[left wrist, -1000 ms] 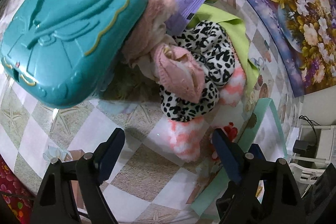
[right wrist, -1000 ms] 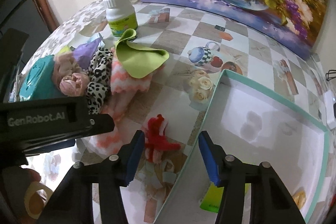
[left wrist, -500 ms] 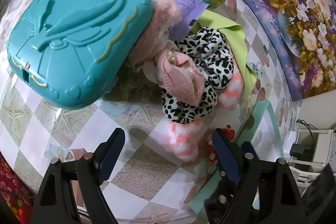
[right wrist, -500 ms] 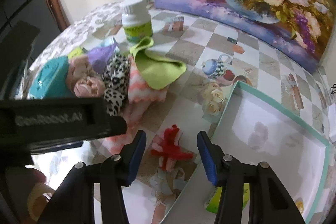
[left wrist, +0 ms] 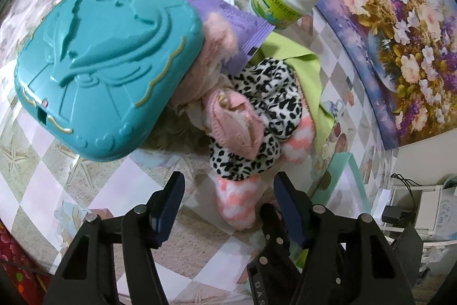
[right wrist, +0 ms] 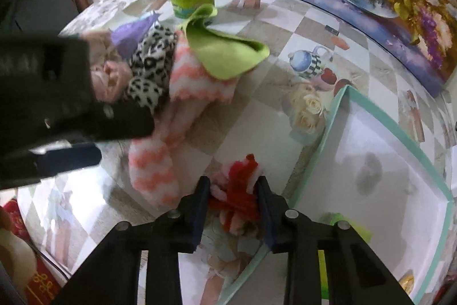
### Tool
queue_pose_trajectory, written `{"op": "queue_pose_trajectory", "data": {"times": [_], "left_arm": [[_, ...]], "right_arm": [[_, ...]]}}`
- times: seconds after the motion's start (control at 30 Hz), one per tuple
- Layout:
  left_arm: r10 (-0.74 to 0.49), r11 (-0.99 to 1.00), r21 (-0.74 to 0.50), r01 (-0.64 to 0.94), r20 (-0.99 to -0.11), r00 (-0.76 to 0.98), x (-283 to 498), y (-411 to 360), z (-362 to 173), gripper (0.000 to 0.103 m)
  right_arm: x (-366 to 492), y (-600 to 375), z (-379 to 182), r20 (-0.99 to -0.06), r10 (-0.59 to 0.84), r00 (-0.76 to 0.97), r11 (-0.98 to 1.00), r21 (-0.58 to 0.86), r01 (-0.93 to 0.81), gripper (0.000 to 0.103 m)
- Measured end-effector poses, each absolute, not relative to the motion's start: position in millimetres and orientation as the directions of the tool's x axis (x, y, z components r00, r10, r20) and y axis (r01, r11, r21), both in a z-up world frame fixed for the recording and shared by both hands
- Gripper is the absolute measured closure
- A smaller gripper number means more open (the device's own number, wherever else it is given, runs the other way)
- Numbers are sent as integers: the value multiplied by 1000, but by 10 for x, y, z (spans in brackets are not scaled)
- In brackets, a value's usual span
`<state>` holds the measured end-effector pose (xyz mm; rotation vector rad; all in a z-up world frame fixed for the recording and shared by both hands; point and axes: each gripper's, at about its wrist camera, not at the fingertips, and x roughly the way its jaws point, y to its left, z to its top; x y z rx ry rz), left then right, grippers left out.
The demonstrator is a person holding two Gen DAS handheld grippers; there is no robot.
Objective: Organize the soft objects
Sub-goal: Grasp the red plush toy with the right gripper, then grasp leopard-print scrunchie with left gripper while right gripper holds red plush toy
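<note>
a: where is the red and white fuzzy toy (right wrist: 238,190) lying right now?

b: it is sitting on the table (right wrist: 257,116), right between the fingers of the right gripper (right wrist: 232,192), just beside the near corner of the white tray (right wrist: 320,162). its long axis is running away from the camera, roughly along the fingers, so the jaws are crossing its narrow side.

a: and are those fingers gripping it?

b: they are closing around it; the pads look to be just meeting the fluff, though i am not calling it a firm clamp yet.

a: what about the other hand?

b: the left gripper (left wrist: 228,193) is hanging over the toe of the pink striped sock (left wrist: 237,202), its fingers apart but narrowing, not pressing the sock. the sock is trailing back into the pile under the leopard cloth (left wrist: 257,116).

a: so which hand is nearer the tray?

b: the right one, i am judging.
</note>
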<state>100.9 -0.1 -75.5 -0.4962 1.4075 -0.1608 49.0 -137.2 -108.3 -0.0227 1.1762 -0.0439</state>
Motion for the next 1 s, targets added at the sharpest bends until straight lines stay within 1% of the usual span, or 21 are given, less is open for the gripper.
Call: {"op": "queue_pose_trajectory", "data": {"times": [0.17, 0.37, 0.5, 0.63, 1.0], "left_arm": [[-390, 889, -425, -172, -898, 204, 1039, -53, -764, 40], [-384, 893, -423, -155, -895, 227, 1100, -95, -777, 48], [-382, 898, -418, -138, -895, 231, 1117, -142, -795, 59], [-376, 904, -411, -121, -896, 235, 1129, -183, -799, 69], [-373, 910, -401, -107, -903, 212, 1122, -181, -764, 82]], "right_arm": [[515, -1379, -1068, -924, -30, 381, 999, -14, 46, 69], [521, -1385, -1064, -925, -22, 379, 999, -3, 50, 69], [534, -1395, -1077, -926, -24, 377, 999, -6, 49, 69], [523, -1390, -1073, -925, -21, 378, 999, -2, 51, 69], [511, -1404, -1059, -926, -18, 377, 998, 3, 56, 69]]}}
